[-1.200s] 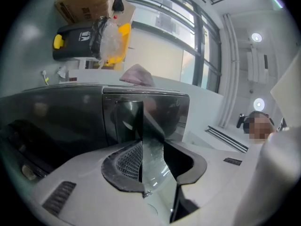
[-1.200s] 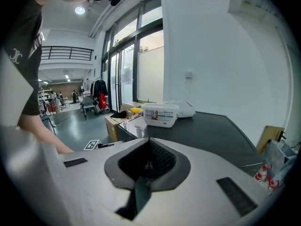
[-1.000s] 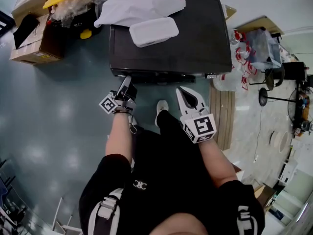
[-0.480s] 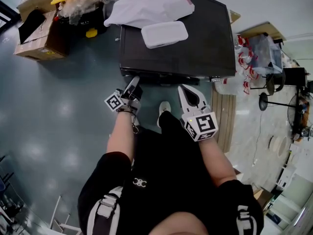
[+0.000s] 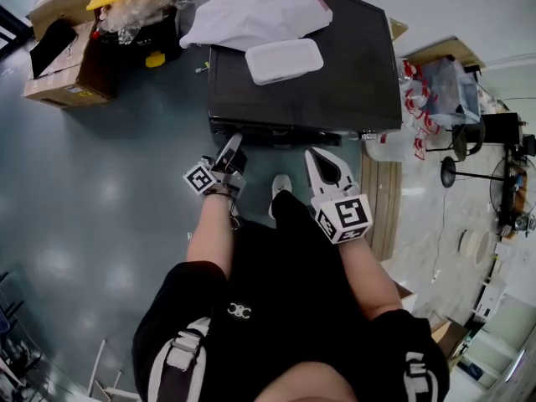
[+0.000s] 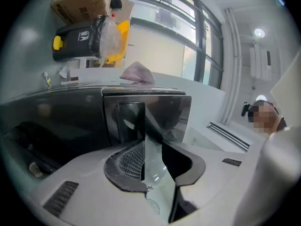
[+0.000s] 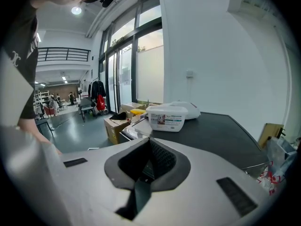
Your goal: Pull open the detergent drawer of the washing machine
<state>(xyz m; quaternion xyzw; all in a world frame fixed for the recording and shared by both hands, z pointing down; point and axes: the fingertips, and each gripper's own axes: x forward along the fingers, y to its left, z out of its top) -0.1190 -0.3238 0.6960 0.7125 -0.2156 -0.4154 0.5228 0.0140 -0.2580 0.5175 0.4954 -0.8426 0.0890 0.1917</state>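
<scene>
The black-topped washing machine (image 5: pixel 335 74) stands in front of me. Its silver detergent drawer front (image 6: pixel 174 112) is at the machine's front left corner (image 5: pixel 243 132). My left gripper (image 5: pixel 234 141) reaches up to that corner. In the left gripper view its jaws (image 6: pixel 153 145) have just been closing, and a thin silver edge of the drawer front fills the gap between the pads. My right gripper (image 5: pixel 311 153) hovers before the middle of the machine's front, apart from it. Its jaws (image 7: pixel 149 140) are shut with nothing between them.
A white plastic box (image 5: pixel 283 59) and a white bag (image 5: pixel 251 11) lie on the machine's top. Cardboard boxes (image 5: pixel 63 65) and a black bin with a yellow lid (image 5: pixel 134 15) stand at the left. A wooden pallet (image 5: pixel 381 199) and red-labelled bottles (image 5: pixel 419 99) are on the right.
The left gripper has stayed at the machine's front left corner. The right gripper has shifted only slightly. The head view itself has drifted a little.
</scene>
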